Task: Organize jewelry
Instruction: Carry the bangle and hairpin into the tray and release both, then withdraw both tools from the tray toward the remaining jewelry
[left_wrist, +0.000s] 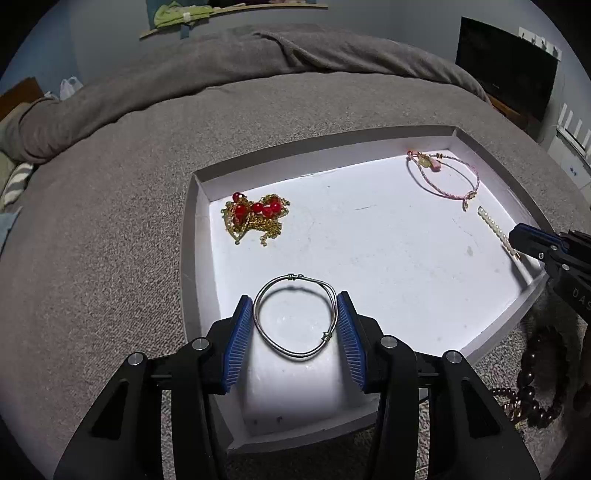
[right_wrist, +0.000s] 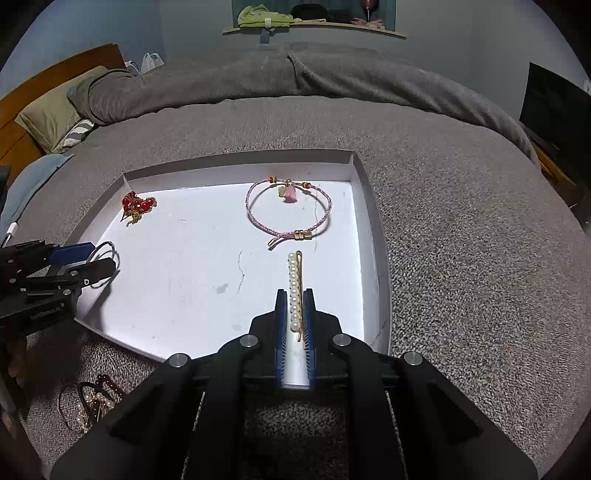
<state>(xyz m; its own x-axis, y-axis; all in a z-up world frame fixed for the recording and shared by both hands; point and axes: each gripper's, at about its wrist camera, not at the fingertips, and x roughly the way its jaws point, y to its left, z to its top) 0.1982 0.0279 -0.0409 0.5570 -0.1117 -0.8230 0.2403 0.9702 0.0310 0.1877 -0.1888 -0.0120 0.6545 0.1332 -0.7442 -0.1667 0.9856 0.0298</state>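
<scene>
A shallow white tray (left_wrist: 192, 236) lies on a grey bed cover. My left gripper (left_wrist: 295, 314) holds a silver wire bangle (left_wrist: 295, 317) between its blue pads, low over the tray's near left part. My right gripper (right_wrist: 295, 314) is shut on a pearl hair pin (right_wrist: 294, 291) at the tray's near right side; the pin's far end points into the tray. A gold chain with red beads (left_wrist: 255, 216) lies in the far left corner. A pink cord bracelet (right_wrist: 288, 210) with a tassel lies at the far right.
Outside the tray's near edge, dark wooden beads (left_wrist: 535, 387) and more hoops and pearl pieces (right_wrist: 88, 406) lie on the cover. A rumpled grey blanket (right_wrist: 295, 74) and pillows (right_wrist: 48, 114) sit at the back. A dark screen (left_wrist: 506, 66) stands at the right.
</scene>
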